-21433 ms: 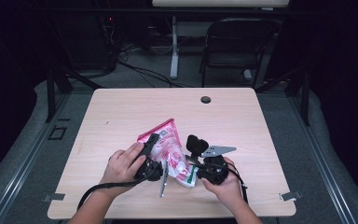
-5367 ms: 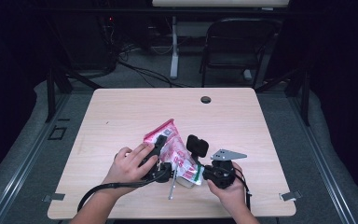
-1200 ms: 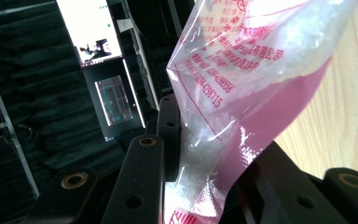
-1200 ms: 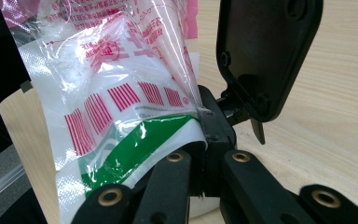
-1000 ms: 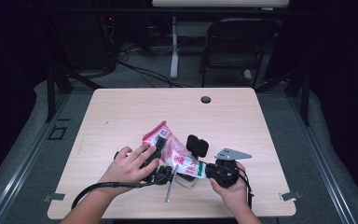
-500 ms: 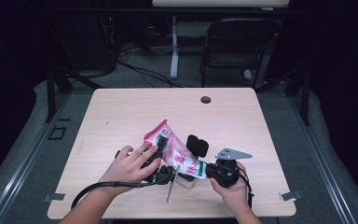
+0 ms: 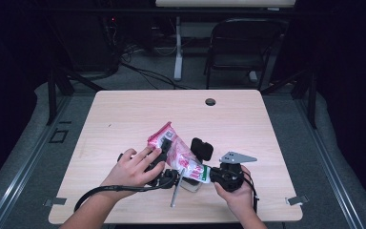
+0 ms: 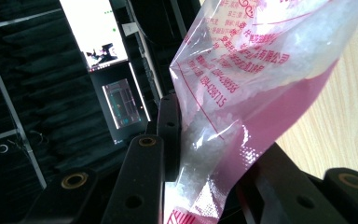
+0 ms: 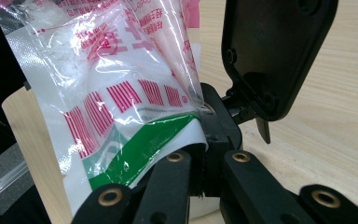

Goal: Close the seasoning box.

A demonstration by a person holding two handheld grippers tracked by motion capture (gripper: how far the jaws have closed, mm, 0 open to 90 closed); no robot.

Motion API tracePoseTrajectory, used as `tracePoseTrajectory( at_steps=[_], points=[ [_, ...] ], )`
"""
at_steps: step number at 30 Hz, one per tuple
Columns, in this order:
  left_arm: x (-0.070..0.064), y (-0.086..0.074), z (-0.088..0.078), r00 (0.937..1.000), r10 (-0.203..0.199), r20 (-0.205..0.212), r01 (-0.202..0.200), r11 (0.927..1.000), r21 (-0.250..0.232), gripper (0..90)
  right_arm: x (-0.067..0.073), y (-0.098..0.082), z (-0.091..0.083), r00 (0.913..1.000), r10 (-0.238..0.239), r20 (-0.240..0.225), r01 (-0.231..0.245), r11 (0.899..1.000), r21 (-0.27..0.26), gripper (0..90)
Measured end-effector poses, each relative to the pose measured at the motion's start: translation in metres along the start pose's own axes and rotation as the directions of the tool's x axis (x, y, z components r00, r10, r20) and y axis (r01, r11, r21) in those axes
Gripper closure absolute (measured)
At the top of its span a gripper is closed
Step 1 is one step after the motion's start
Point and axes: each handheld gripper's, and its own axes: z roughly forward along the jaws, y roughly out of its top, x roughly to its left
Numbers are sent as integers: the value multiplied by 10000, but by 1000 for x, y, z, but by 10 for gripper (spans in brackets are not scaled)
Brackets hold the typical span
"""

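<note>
bag (image 7: pixel 174 150): pink/clear, lifted off table (image 7: pixel 267 124) near front edge, top tilted a bit further left than a second back | left gripper (image 7: pixel 164 174): part-closed on pink side | right gripper (image 7: pixel 212 175): clamped tight on green-white edge | hands static, likely mid pull-open

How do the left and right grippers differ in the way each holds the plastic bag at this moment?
The left gripper holds the plastic bag at its clear pink part, where white grains show through; the right gripper pinches the edge with the green band. The left jaws stand apart around bulky bag; the right jaws sit nearly together on thin film. Both are shut on the same bag, above the table.
</note>
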Motion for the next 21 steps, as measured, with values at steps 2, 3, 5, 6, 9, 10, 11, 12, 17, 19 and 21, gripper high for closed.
tracePoseTrajectory(
  at_steps=[2,3,5,6,9,10,11,12,17,19,21],
  points=[
    [1,0,-1,10000,20,76,-20,10000,35,768,1,0,0,10000,-60,12,60,10000,36,900],
    [1,0,-1,10000,8,-26,-8,10000,13,768,1,0,0,10000,-61,4,61,10000,46,900],
    [1,0,-2,10000,15,70,-16,10000,52,768,2,0,1,10000,-54,16,54,10000,19,900],
    [2,-1,-2,10000,6,81,-6,10000,39,768,2,0,1,10000,-55,-8,55,10000,9,900],
    [2,-1,-3,10000,32,49,-33,10000,44,768,2,1,1,9999,-114,-25,114,9999,70,900],
    [2,-1,-3,10000,17,44,-18,10000,33,767,2,0,1,9999,-117,-34,117,9999,63,900],
    [2,-1,-3,10000,11,-43,-11,10000,21,767,2,0,1,9999,-107,-34,107,9999,66,900],
    [2,-1,-3,10000,15,45,-15,10000,40,768,2,0,1,9999,-139,-42,140,9999,92,900],
    [2,-2,-3,10000,42,14,-42,10000,52,767,3,0,2,9999,-108,-35,108,9999,74,900],
    [2,-2,-3,9999,53,93,-53,10000,59,767,4,0,3,9999,-121,-43,122,9999,79,900],
    [2,-3,-4,10000,41,81,-41,10000,50,767,4,0,3,9999,-129,-53,130,9999,74,900]
  ],
)
